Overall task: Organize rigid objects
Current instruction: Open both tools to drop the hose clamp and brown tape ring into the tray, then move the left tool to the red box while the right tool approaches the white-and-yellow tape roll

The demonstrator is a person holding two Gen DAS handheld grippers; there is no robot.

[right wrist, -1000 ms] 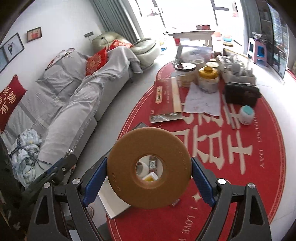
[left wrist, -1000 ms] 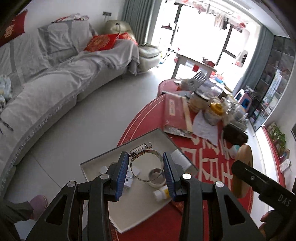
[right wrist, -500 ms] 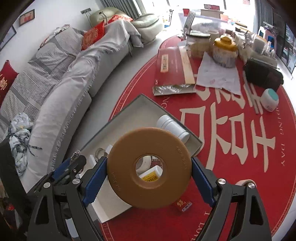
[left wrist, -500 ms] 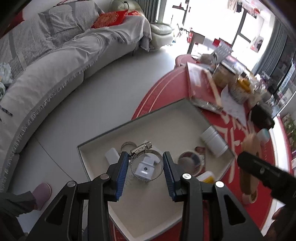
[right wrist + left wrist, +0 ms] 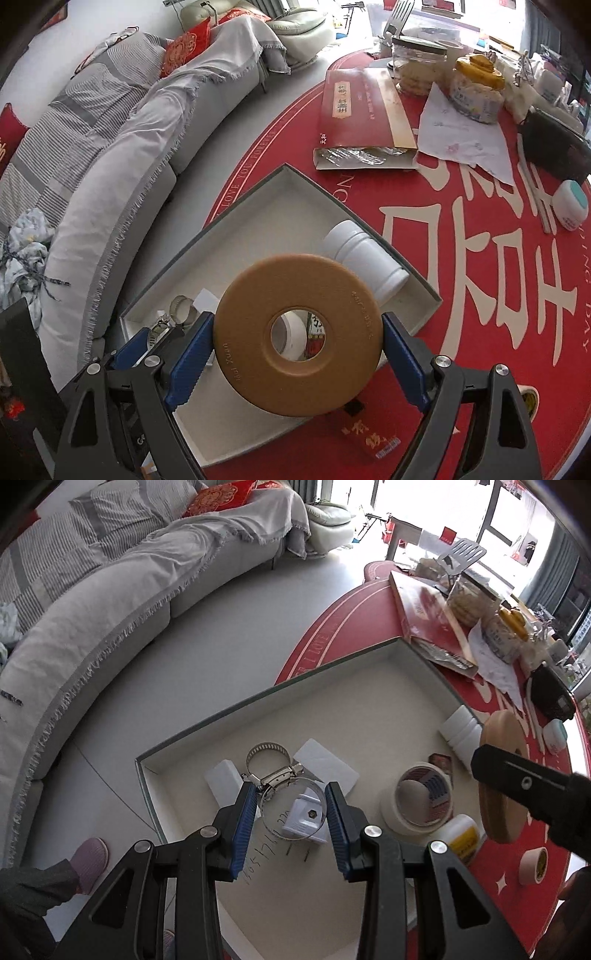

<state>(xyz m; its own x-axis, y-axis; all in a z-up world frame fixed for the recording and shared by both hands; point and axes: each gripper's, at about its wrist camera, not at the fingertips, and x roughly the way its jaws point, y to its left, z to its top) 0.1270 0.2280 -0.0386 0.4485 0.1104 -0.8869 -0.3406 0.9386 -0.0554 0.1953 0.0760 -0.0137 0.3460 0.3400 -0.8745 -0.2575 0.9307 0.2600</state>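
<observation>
From the left wrist, the left gripper (image 5: 290,814) pinches a metal hose clamp (image 5: 291,808) directly over the tray (image 5: 406,686) floor, while from the right wrist the right gripper (image 5: 297,345) grips a tan tape roll (image 5: 297,345) widely, upright, above the tray's near corner

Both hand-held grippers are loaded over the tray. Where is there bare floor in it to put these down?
The tray is bare in its far half, between the far rim and the small hose clamp. Another bare patch lies at the near edge. It is crowded around the masking tape roll and white bottle.
</observation>
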